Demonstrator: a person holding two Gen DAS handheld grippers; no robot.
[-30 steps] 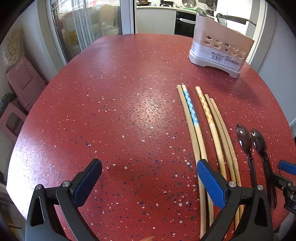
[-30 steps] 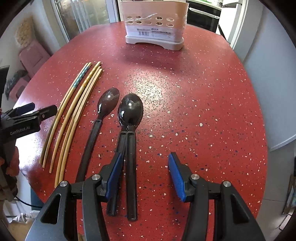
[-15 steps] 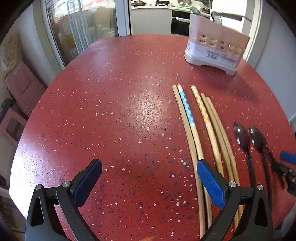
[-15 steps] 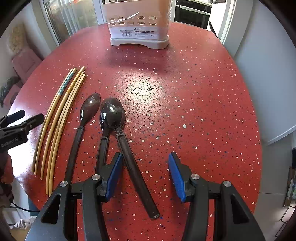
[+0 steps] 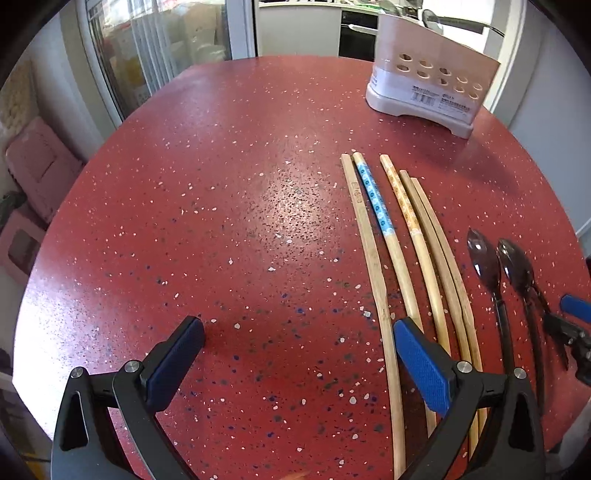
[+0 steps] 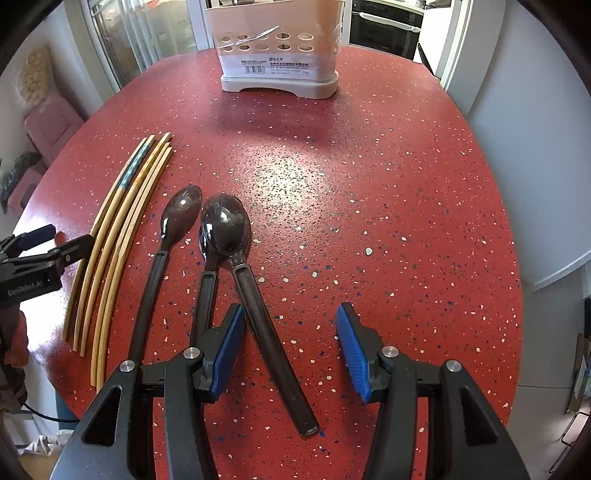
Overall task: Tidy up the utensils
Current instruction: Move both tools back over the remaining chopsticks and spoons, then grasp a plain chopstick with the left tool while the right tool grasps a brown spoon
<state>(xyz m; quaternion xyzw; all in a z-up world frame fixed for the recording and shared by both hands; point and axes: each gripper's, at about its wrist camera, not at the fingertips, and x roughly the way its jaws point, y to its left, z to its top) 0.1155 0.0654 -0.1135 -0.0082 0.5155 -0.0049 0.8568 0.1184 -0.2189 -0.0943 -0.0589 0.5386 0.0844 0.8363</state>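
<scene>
Several wooden chopsticks (image 5: 384,236) lie side by side on the red speckled table (image 5: 221,221); they also show in the right wrist view (image 6: 118,236). Three black spoons (image 6: 225,229) lie to their right, the rightmost spoon's handle (image 6: 273,347) angled between my right fingers. The white utensil holder (image 6: 280,48) stands at the far edge, also in the left wrist view (image 5: 428,85). My left gripper (image 5: 295,354) is open, low over the table, its right pad over the chopsticks' near ends. My right gripper (image 6: 291,350) is open around the spoon handle.
The round table's edge (image 6: 517,295) curves close on the right. A glass door (image 5: 155,55) and pink stools (image 5: 33,184) stand beyond the left side. A kitchen counter and oven (image 6: 388,26) are behind the holder.
The rightmost spoon's handle has swung to the right, from straight to angled, and now lies between my right fingers. Both grippers shifted slightly; both stay open.
</scene>
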